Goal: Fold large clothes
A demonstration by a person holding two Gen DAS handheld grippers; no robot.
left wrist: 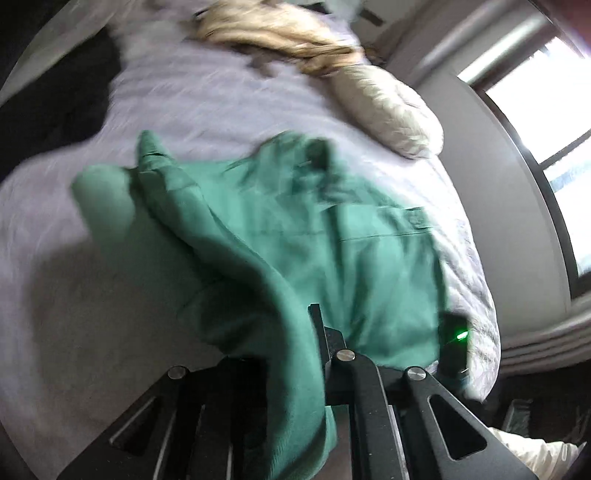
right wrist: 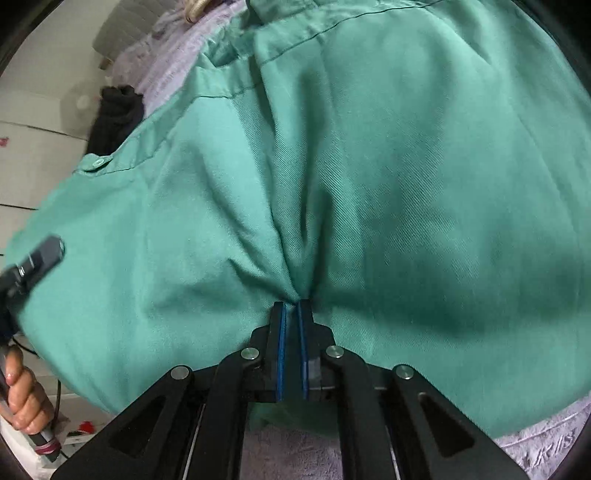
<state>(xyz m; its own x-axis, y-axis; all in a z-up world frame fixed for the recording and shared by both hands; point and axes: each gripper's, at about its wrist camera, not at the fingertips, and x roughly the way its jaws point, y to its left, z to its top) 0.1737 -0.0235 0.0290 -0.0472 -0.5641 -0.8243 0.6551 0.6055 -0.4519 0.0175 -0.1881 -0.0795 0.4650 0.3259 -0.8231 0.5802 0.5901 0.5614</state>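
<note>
A large green garment (left wrist: 332, 229) is lifted off the lilac bed cover (left wrist: 221, 96), blurred with motion in the left wrist view. My left gripper (left wrist: 308, 317) is shut on a fold of it; the cloth drapes over one finger and hides it. In the right wrist view the green garment (right wrist: 369, 166) fills most of the frame, with a button (right wrist: 99, 162) on a flap at left. My right gripper (right wrist: 291, 301) is shut on a pinched pleat of the fabric between its blue pads (right wrist: 282, 332). The right gripper's body, with a green light (left wrist: 460, 335), shows at the garment's right edge.
A quilted cream pillow (left wrist: 388, 110) and a tan furry throw (left wrist: 277, 33) lie at the bed's far end. A black garment (right wrist: 118, 114) sits at the bed's edge. A window (left wrist: 546, 110) is at right. A person's hand (right wrist: 26, 398) grips the left tool's handle.
</note>
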